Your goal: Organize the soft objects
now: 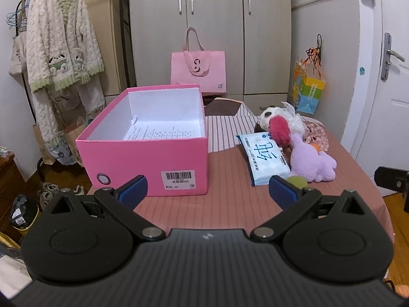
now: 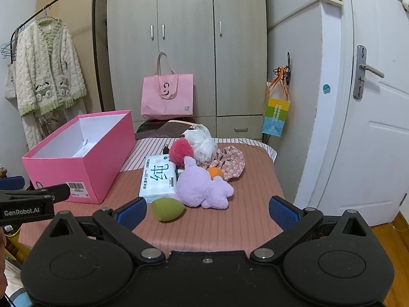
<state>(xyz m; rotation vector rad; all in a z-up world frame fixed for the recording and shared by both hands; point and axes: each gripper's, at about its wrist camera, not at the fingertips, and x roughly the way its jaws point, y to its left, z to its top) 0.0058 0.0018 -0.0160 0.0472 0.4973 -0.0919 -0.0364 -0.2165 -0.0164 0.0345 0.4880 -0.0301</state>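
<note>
Both the left gripper and the right gripper hang over the near end of the bed with jaws spread wide and nothing between them, so I judge the sorting has not started. The green sponge lies just ahead of the right gripper, touching the wipes pack and just beside the purple plush; the likely next move is to close on it and carry it left into the pink box, which holds only a paper. Behind stand a wardrobe, a pink bag, a hanging robe and a white door.
</note>
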